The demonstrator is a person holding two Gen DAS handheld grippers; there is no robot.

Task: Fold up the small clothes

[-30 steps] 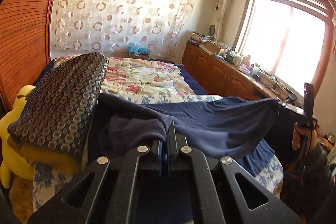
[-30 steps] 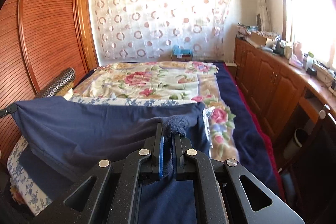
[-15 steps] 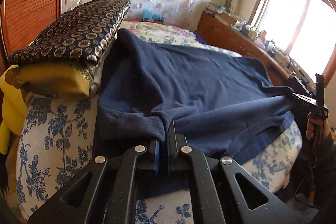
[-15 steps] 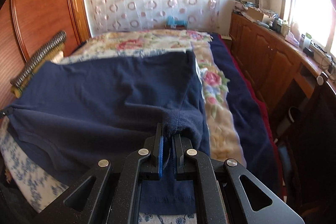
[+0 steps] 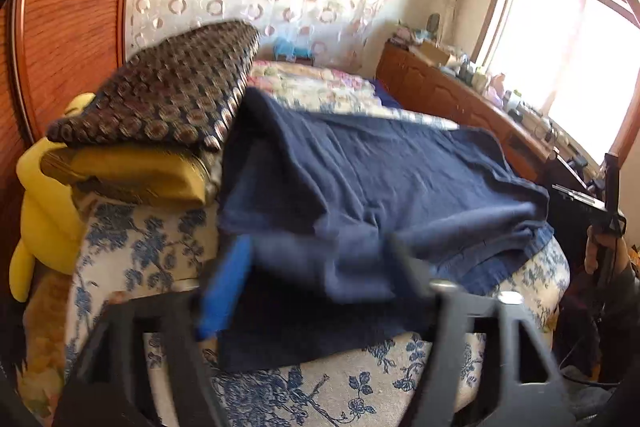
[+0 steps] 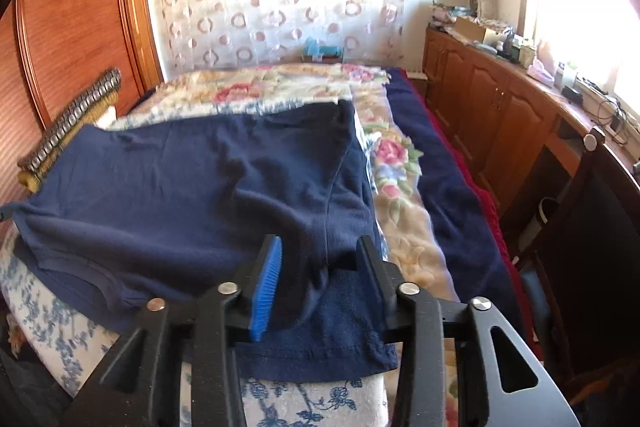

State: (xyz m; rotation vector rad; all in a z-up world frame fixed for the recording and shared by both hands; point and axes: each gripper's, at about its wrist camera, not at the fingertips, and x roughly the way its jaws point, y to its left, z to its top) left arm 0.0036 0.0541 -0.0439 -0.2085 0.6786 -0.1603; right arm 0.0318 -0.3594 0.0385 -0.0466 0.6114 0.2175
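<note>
A navy blue garment [image 5: 384, 179] lies folded over on the near end of the bed; in the right wrist view the same garment [image 6: 192, 187] spreads across the blue-flowered cover. My left gripper [image 5: 316, 267] is blurred and its jaws are opening. The garment's near left corner lies loose between them, with neither pad pressing on it. My right gripper [image 6: 320, 259] is also opening, and the near right corner sags between its blue pad [image 6: 266, 283] and the black finger. A hand [image 5: 596, 251] holding the right gripper shows at the right edge of the left wrist view.
A patterned cushion [image 5: 160, 87] sits on a yellow pillow and a yellow plush toy [image 5: 44, 211] at the bed's left. A floral quilt [image 6: 280, 83] covers the far bed. Wooden cabinets [image 6: 492, 107] line the right wall under the window. A dark chair [image 6: 592, 227] stands near right.
Both grippers came down and laid the lifted navy garment flat over the bed. Their jaws, shut on its corners before, now stand apart and the fabric is let go.
</note>
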